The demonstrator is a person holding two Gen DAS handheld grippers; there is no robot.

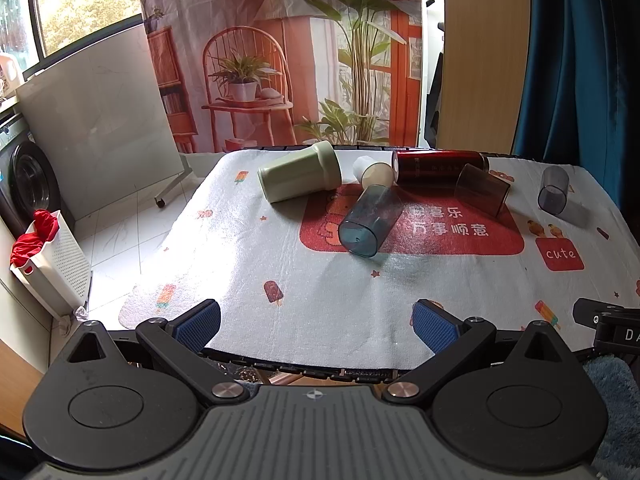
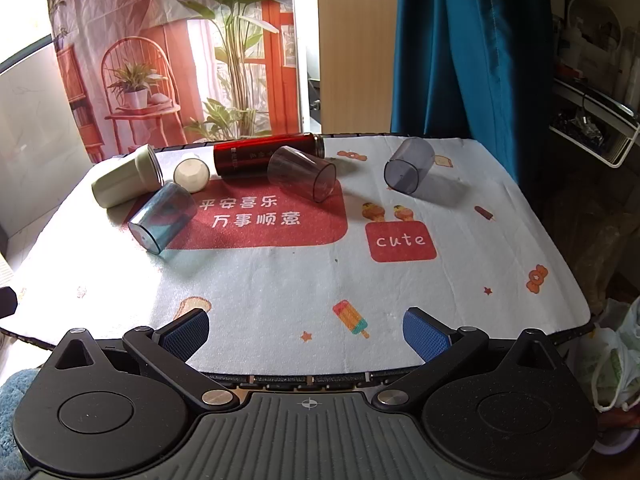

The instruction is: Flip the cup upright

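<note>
Printed foam mat, toppled translucent cups

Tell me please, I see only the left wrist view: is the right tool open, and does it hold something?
Observer: The right tool is open, its pads wide apart and nothing between them. It hangs over the near edge of the table.
Operator: The smoky brown cup beside the red bottle, where does its mouth point?
Observer: In the right wrist view the smoky brown cup lies on its side, with the open rim toward the near right. The red bottle lies just behind it.
Operator: Is there something to the right of the table?
Observer: Yes, a white plastic bag sits lower than the table, beyond its right edge.
</note>
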